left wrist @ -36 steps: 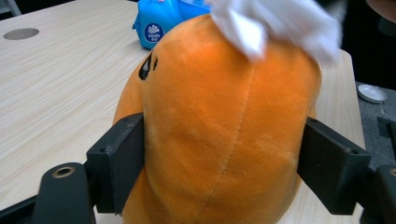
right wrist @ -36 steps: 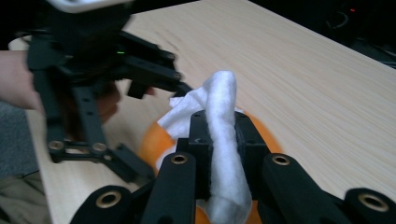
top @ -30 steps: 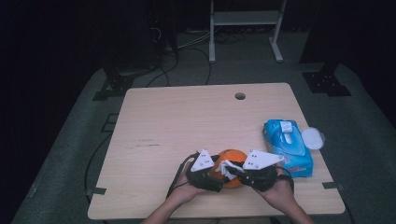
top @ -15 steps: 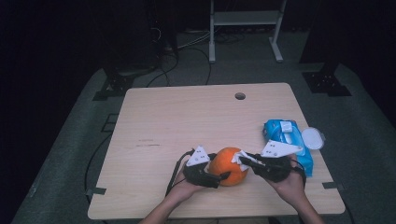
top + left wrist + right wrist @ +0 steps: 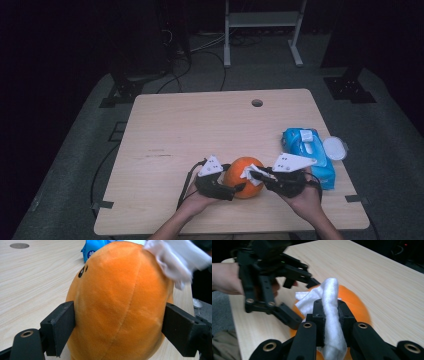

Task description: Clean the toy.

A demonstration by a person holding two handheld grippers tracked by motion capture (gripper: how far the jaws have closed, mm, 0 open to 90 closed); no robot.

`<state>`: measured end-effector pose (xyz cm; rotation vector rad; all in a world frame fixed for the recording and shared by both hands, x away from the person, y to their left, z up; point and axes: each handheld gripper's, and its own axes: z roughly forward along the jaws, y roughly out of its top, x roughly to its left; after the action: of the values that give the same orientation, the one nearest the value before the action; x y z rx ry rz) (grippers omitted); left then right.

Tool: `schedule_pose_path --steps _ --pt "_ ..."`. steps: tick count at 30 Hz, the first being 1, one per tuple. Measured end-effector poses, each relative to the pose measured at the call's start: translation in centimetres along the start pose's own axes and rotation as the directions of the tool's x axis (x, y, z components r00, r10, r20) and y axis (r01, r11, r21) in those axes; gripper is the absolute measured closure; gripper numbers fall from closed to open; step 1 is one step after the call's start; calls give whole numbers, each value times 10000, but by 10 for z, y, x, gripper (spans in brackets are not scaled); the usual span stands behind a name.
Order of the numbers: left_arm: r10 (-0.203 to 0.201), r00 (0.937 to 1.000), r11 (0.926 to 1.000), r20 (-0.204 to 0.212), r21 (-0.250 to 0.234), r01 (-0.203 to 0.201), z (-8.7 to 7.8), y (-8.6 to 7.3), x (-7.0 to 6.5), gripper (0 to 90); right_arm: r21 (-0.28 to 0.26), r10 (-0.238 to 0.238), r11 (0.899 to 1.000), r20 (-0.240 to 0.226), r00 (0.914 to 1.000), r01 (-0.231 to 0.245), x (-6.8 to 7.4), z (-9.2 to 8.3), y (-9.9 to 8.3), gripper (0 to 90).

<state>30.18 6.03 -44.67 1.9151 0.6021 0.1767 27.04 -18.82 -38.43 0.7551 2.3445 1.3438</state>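
An orange plush toy [image 5: 243,175] [image 5: 120,300] stands on the wooden table [image 5: 200,130] near its front edge. My left gripper [image 5: 234,180] [image 5: 117,332] grips it from the left. Both jaws press into its sides, and they have just been opening slightly with the toy still between them. My right gripper [image 5: 256,174] [image 5: 329,312] comes in from the right and is shut on a white wipe [image 5: 332,302] [image 5: 175,257]. The wipe lies against the top right of the plush [image 5: 355,305].
A blue pack of wipes [image 5: 307,152] lies just right of my right hand, with its white round lid [image 5: 334,148] flipped out at the table's right edge. A cable hole [image 5: 257,103] sits near the far edge.
My right gripper has slid a little to the right with the wipe, so more of the orange plush shows. The left gripper and the plush have stayed in place.
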Motion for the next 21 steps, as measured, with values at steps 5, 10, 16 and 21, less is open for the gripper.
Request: schedule_pose_path --steps 5,10,16,21 --pt "118 9999 9999 4 63 -118 0 0 0 164 -11 570 9984 236 9981 -570 -19 -5 -10 789" --pt "202 9998 9997 12 111 -203 1 0 -2 158 102 873 9961 410 9953 -878 -27 -6 -16 789" --pt "213 9998 9996 -27 187 -212 1 0 -2 139 64 520 9986 273 9983 -522 -13 -4 -8 789" --pt "355 9993 9992 -73 209 -354 4 1 -5 140 -106 219 9997 -310 9993 -222 1 -2 0 788"
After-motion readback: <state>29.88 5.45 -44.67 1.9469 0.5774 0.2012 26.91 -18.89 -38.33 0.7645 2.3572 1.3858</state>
